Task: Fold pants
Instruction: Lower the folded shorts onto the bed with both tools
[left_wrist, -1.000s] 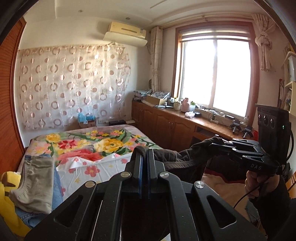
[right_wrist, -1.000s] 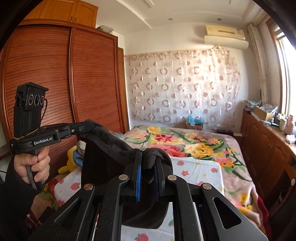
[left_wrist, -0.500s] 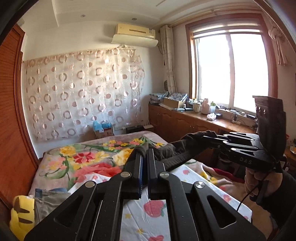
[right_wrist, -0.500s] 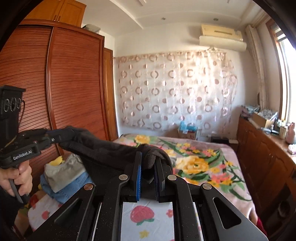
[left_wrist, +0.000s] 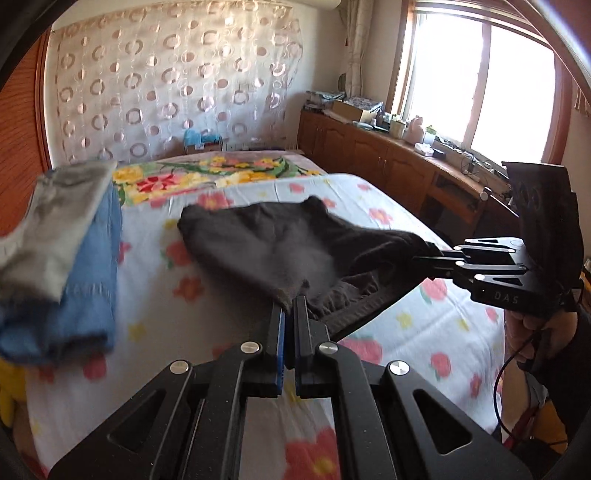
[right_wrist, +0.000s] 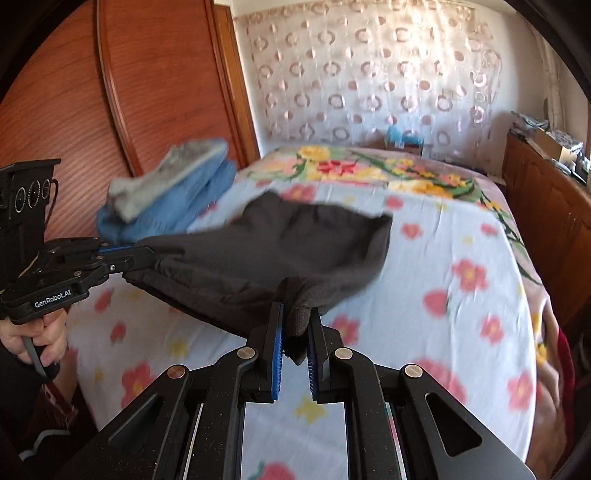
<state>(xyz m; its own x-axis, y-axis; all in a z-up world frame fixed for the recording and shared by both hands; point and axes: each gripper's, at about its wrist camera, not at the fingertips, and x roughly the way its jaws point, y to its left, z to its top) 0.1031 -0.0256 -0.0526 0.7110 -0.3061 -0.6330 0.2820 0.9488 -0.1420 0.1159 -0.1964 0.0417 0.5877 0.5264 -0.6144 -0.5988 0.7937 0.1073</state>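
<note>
Gripping one pair of dark pants (left_wrist: 280, 243): two claws.

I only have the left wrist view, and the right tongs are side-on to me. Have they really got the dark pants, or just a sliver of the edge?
Observer: In the right wrist view, the right tongs pinch a thick bunched fold of the dark pants. The blue pads stand slightly apart around it.
Operator: How does my own grip look from outside?
Observer: The left tongs are shut on the opposite corner, and the cloth spans between the two tongs.
Operator: Can you see the hand on my handle?
Observer: Yes. The left hand is wrapped around the grip, fingers on the trigger.
</note>
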